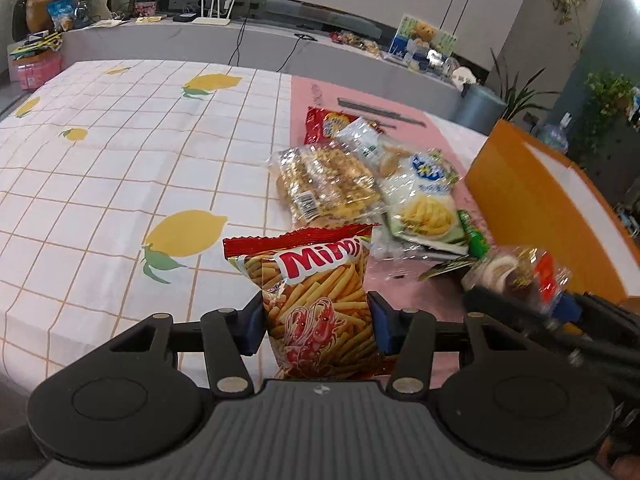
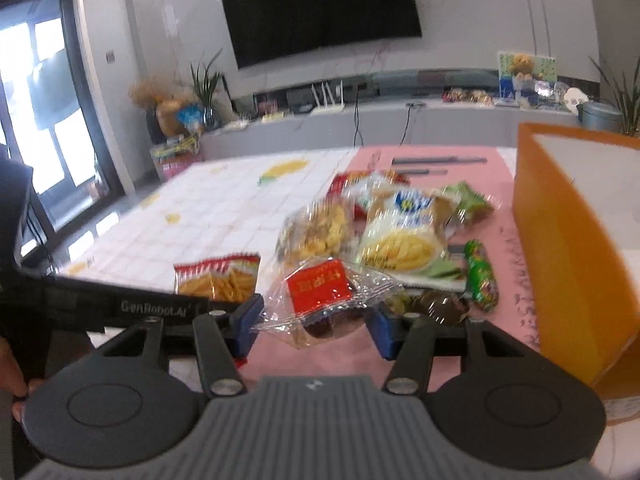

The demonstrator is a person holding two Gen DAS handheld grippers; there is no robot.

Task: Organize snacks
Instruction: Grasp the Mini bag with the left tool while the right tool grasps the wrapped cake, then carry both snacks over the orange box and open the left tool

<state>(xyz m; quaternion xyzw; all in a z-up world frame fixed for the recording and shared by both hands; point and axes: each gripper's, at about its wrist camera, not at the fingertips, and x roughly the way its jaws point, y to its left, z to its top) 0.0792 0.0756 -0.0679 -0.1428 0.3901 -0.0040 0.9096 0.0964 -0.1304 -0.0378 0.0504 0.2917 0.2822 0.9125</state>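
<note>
My left gripper (image 1: 316,320) is shut on a red Mimi shrimp-stick bag (image 1: 316,296) and holds it upright above the table's front edge; the bag also shows in the right wrist view (image 2: 218,280). My right gripper (image 2: 316,324) is shut on a clear packet with a red label (image 2: 320,296), seen from the left wrist view at the right (image 1: 520,272). A pile of snacks lies on the pink mat: a clear bag of yellow biscuits (image 1: 324,184), a white-and-blue chips bag (image 1: 424,200), a red bag (image 1: 324,124) and a green candy packet (image 2: 482,276).
An orange box (image 2: 568,232) stands open at the right of the pile. A lemon-print tablecloth (image 1: 120,168) covers the left of the table. Grey bars (image 2: 438,160) lie at the pink mat's far edge. A counter with a router and plants runs behind.
</note>
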